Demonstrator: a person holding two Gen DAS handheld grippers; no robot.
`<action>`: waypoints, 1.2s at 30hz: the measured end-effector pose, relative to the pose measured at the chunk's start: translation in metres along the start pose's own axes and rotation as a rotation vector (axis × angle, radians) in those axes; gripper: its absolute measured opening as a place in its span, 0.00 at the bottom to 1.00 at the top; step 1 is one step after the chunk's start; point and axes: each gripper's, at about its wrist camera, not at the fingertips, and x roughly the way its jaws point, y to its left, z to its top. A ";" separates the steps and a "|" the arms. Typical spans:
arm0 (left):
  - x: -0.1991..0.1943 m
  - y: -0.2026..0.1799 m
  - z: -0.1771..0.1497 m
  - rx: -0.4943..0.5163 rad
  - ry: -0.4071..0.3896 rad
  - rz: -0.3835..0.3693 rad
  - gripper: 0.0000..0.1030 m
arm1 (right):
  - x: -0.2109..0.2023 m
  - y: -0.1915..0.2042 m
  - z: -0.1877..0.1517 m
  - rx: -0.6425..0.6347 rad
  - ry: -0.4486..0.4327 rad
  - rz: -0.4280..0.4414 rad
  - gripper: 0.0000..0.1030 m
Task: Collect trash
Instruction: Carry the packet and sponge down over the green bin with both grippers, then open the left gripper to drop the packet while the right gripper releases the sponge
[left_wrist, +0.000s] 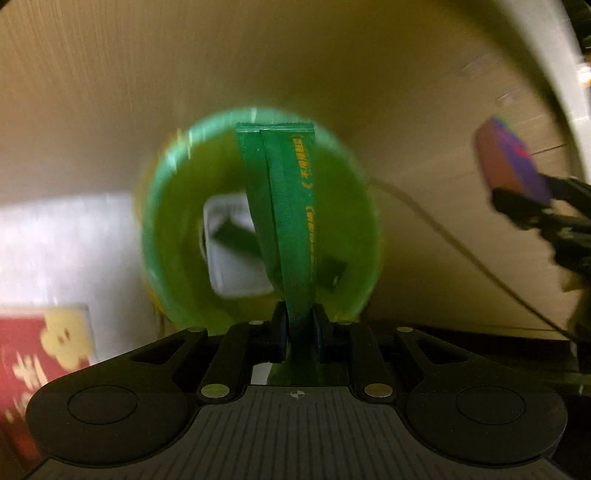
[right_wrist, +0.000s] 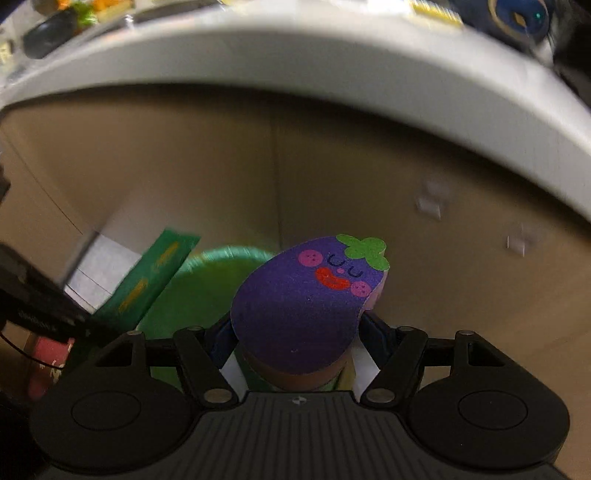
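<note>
1. Gripping a long green sachet (left_wrist: 291, 221), your left gripper (left_wrist: 299, 332) has its jaws narrow and pressed on the packet's near end.
2. Your right gripper (right_wrist: 295, 343) clamps a purple aubergine-shaped sponge (right_wrist: 295, 306).
3. Both items hang above the green bin (left_wrist: 177, 221), which stands on the floor below the white tabletop (right_wrist: 295, 55) edge.
4. Inside the bin lies more green wrapping.

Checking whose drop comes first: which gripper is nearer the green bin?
Left. The left gripper holds its green wrapper right over the green bin; the right gripper, with the eggplant sponge, sits off to the side.
</note>
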 end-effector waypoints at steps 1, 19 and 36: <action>0.015 0.003 0.001 -0.017 0.025 -0.003 0.17 | 0.007 -0.004 -0.004 0.012 0.019 0.000 0.68; 0.091 0.079 0.035 -0.256 -0.081 0.018 0.26 | 0.182 0.033 -0.039 0.040 0.272 0.372 0.69; 0.003 0.082 0.009 -0.294 -0.222 0.087 0.26 | 0.177 0.029 -0.020 0.100 0.265 0.225 0.70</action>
